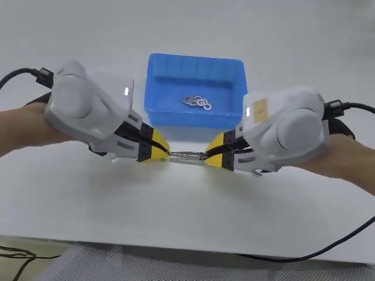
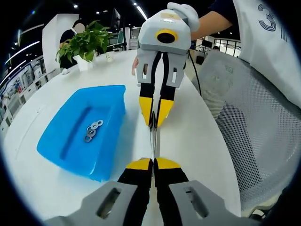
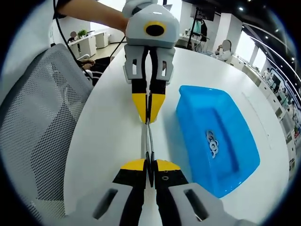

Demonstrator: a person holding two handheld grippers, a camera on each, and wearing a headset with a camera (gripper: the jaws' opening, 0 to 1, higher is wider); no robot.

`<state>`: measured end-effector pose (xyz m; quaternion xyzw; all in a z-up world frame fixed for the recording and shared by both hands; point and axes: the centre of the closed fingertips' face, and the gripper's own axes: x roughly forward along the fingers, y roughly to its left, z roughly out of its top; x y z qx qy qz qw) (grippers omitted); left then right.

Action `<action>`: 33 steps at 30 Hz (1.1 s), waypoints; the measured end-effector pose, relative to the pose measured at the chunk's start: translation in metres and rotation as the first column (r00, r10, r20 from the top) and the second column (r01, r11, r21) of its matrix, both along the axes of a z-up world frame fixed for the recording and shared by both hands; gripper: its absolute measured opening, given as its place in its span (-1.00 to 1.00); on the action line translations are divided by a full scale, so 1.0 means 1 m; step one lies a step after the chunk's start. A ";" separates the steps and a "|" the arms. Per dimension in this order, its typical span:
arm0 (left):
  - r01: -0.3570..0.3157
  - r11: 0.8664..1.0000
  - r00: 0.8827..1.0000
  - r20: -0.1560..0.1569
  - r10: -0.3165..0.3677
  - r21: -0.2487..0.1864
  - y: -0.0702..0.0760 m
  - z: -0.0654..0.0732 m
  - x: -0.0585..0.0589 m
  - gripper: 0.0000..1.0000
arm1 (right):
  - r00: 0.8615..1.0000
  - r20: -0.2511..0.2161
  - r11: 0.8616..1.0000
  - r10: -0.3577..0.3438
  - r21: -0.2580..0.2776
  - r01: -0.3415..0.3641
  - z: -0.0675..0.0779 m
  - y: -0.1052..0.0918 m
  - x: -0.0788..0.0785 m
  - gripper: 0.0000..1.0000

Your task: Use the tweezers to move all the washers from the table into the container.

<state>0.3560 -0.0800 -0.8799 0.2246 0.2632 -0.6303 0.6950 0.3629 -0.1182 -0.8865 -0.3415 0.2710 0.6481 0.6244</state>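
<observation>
Tweezers (image 1: 187, 156) lie level, close over the white table (image 1: 176, 205), their long axis running left to right. Each end is pinched in closed jaws, the left gripper (image 1: 163, 153) on the left end and the right gripper (image 1: 212, 157) on the right. The tips face each other in line with the tool, so neither is nearer. Just beyond, on the far side, sits the blue container (image 1: 158, 88). A small cluster of washers (image 1: 197, 103) lies touching on its floor, right of centre.

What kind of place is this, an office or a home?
Probably an open-plan office or lab: a large white table, a mesh office chair, a potted plant and ceiling lights.
</observation>
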 end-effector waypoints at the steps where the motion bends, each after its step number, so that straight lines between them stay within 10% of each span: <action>1: 0.002 1.000 1.000 -0.002 -0.002 0.006 0.000 -0.001 0.000 -0.89 | 1.000 0.002 1.000 0.002 -0.001 -0.002 0.000 0.000 0.000 -0.86; 19: 0.018 0.998 0.999 0.043 -0.020 0.053 0.000 -0.002 -0.001 -0.85 | 1.000 0.002 1.000 -0.005 -0.016 0.005 -0.004 -0.003 0.001 -0.81; 33: -0.063 0.995 0.998 0.007 0.062 0.074 0.014 0.001 0.001 -0.79 | 0.997 -0.020 0.997 -0.081 0.018 0.081 0.003 -0.007 0.002 -0.77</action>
